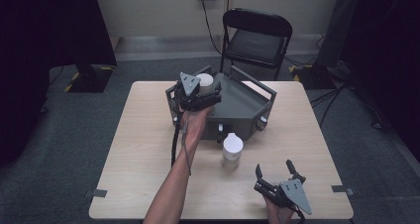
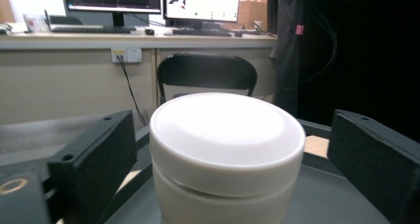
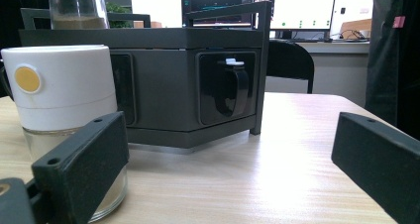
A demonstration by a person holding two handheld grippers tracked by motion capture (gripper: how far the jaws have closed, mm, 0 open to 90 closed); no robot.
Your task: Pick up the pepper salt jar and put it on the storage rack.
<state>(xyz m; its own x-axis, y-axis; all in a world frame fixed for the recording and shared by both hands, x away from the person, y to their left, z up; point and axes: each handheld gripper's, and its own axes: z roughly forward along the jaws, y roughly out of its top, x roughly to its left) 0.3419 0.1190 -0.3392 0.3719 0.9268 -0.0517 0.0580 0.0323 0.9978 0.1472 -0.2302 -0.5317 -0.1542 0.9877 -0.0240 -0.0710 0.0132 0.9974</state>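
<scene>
Black fingers (image 2: 94, 159) of the left gripper (image 1: 198, 92) stand wide apart on either side of a white-capped jar (image 2: 225, 149), one to each flank with a gap showing between each pad and the cap, so they bracket the jar without clamping it. That jar (image 1: 204, 80) sits on the top deck of a dark grey rack (image 1: 242, 105) at the far middle of the wooden table (image 1: 143, 154), near the rack's left rear corner, and the person's left forearm (image 1: 178, 179) reaches up from the near edge to it. Over on the right gripper (image 1: 277, 182), the fingers (image 3: 81, 159) are also spread wide and hold nothing; it rests low near the table's front right edge. A second jar with a white cap (image 1: 233, 147) stands upright on the tabletop just in front of the rack, between the two grippers; in the right gripper view it (image 3: 64, 100) is just beyond the left finger, apart from it, with pale powder in its glass base. Behind the table stands a black folding chair (image 1: 255, 40).
</scene>
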